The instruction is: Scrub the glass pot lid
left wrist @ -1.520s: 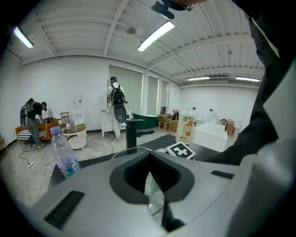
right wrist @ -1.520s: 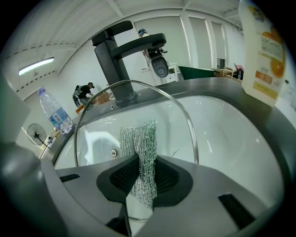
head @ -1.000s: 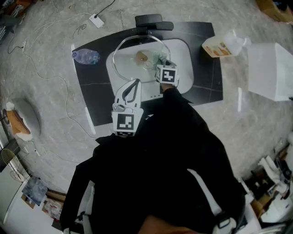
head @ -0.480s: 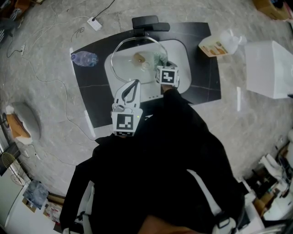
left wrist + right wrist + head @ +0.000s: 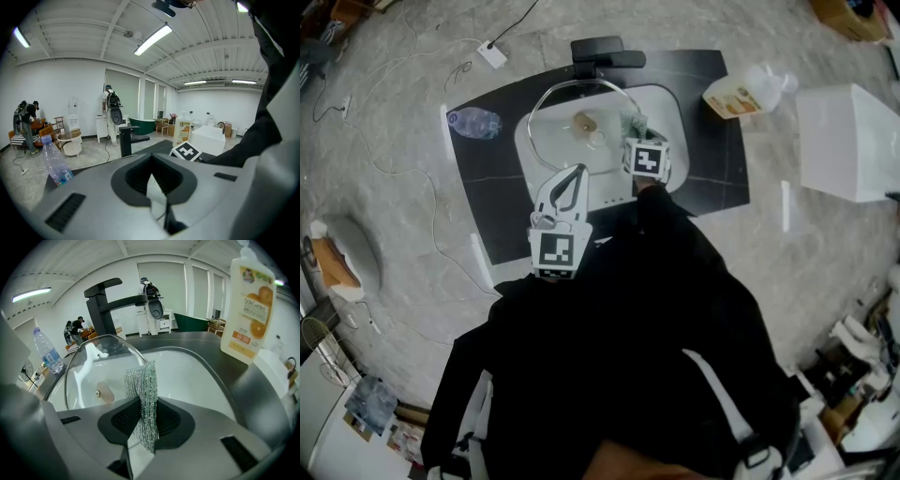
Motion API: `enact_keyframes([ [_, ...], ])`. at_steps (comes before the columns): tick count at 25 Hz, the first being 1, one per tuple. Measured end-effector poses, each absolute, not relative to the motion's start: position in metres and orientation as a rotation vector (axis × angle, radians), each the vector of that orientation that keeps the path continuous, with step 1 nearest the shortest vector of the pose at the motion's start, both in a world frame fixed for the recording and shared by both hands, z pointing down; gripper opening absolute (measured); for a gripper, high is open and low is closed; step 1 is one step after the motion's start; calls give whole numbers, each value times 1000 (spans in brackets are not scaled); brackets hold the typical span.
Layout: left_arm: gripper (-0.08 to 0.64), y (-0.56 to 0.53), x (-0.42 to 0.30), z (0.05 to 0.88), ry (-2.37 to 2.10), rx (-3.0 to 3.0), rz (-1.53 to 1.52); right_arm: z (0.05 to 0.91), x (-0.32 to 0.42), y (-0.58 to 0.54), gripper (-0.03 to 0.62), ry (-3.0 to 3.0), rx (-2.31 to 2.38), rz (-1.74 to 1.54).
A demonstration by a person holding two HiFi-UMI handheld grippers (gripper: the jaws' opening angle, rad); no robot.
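The glass pot lid (image 5: 581, 131) stands tilted in the white sink (image 5: 680, 141), its beige knob (image 5: 584, 120) facing up. My left gripper (image 5: 570, 172) is at the lid's near rim, and its jaws (image 5: 157, 197) are shut on a thin pale edge that looks like that rim. My right gripper (image 5: 636, 131) is shut on a silvery-green mesh scrubber (image 5: 143, 399), held just right of the lid's rim (image 5: 112, 337). Through the glass, the right gripper view shows the knob (image 5: 104, 392) and the left gripper's white fingers (image 5: 91, 357).
A black faucet (image 5: 605, 49) rises behind the sink. A dish soap bottle (image 5: 741, 94) lies right of the black counter (image 5: 487, 197), with a white box (image 5: 848, 141) beyond it. A water bottle (image 5: 475, 120) lies on the counter's left. Cables trail over the floor at left.
My right gripper with the scrubber has shifted slightly right and toward me beside the lid. The left gripper has stayed put on the rim.
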State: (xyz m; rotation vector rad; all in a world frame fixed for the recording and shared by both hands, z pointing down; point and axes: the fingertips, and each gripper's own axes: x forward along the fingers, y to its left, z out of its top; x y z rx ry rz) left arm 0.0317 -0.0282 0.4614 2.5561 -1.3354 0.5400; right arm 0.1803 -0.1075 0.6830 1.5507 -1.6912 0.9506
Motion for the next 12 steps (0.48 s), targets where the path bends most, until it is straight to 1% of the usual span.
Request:
enact_keyframes([
  [12, 3, -26, 24, 454, -1345, 2579, 519, 675, 192, -98, 75, -1674, 1595, 953],
])
